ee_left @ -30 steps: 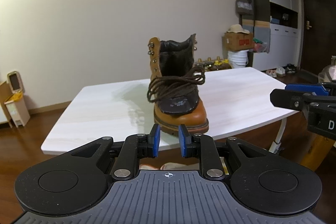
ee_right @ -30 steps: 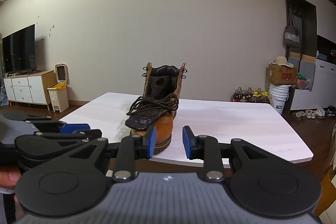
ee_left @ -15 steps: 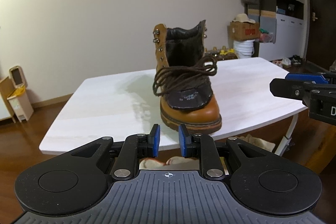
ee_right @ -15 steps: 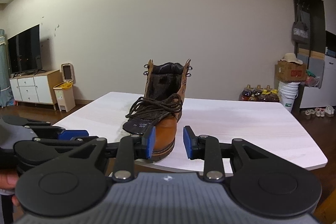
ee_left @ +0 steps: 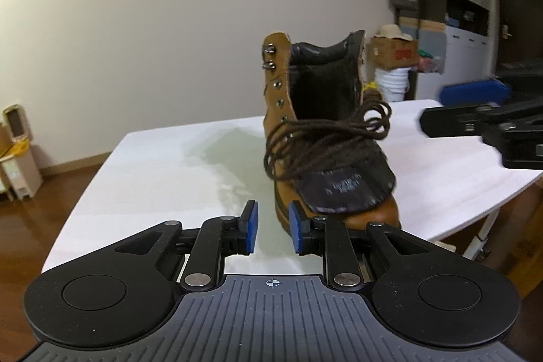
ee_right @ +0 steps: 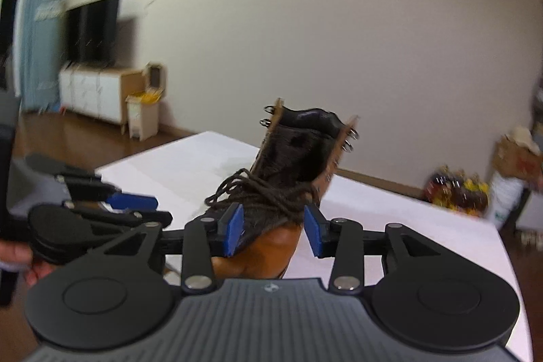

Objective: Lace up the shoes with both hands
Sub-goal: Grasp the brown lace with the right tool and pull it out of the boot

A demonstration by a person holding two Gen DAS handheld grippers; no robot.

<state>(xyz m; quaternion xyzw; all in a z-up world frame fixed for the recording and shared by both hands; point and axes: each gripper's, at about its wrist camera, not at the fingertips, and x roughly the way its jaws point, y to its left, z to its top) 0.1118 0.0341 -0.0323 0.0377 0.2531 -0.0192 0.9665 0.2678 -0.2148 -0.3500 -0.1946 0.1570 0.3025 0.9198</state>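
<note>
Left gripper: held level and low at the near desk edge, blue pads parted with a clear gap, nothing between them.
Right gripper: tilted, its jaws spread wide, empty; the boot's toe and lace bundle show in the gap, beyond the pads, contact cannot be told.
Cross view: from the left wrist the right gripper sits off to the right, blurred; from the right wrist the left gripper sits to the left, with a bit of a hand at the frame edge.
Boot: tan leather, upright on the desk, just ahead and right of the left gripper; tongue flopped forward over the toe.
Laces: dark brown, piled loose across the tongue, upper eyelets and hooks bare.
Desk: pale white top, faint sheen patch left of the boot.
Room: plain cream wall; small bin far left on wood floor; cardboard box and cabinets behind right; dark TV over a low white sideboard, blurred.
</note>
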